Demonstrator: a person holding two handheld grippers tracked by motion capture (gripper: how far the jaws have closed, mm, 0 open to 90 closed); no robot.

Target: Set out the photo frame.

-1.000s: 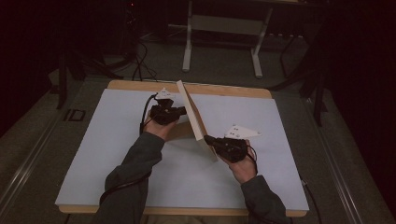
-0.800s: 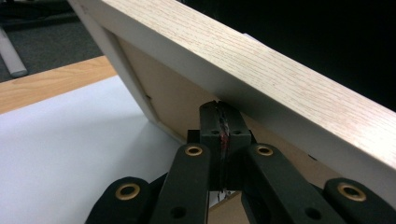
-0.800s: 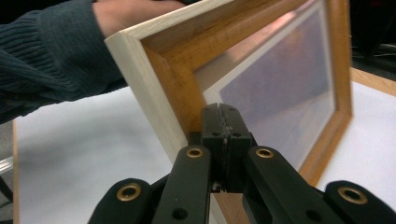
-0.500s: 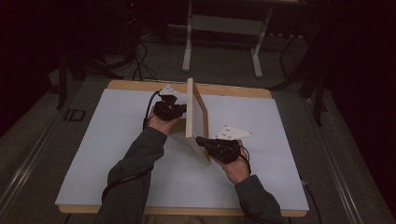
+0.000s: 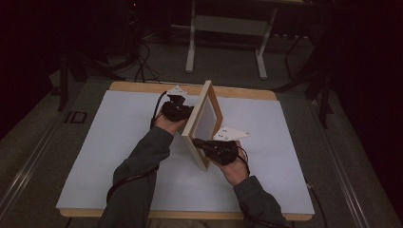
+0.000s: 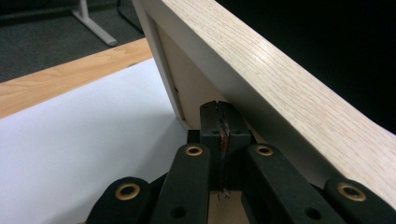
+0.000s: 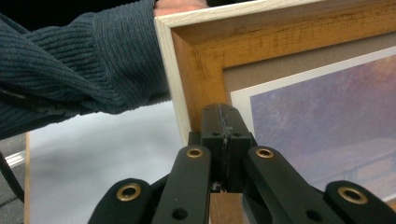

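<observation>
A light wooden picture frame (image 5: pixel 202 124) stands on edge in the middle of the table, its pictured side facing right. My left gripper (image 5: pixel 184 112) is shut, and its closed tips (image 6: pixel 219 106) rest against the frame's plain back (image 6: pixel 196 88). My right gripper (image 5: pixel 198 143) is also shut. Its closed tips (image 7: pixel 224 111) touch the front near the frame's lower corner (image 7: pixel 196 70), beside the purple print (image 7: pixel 327 121). Neither gripper clamps the frame; it stands between their tips. The person's left sleeve (image 7: pixel 93 60) shows behind the frame.
A white sheet (image 5: pixel 114 137) covers the wooden tabletop (image 5: pixel 142 87). A desk's white legs (image 5: pixel 192 42) and floor cables (image 5: pixel 142 66) lie beyond the far edge. Dark floor surrounds the table.
The frame has swung from edge-on to showing its front face towards the right. My right gripper has moved left along the table with the frame's near end. The left hand has stayed put.
</observation>
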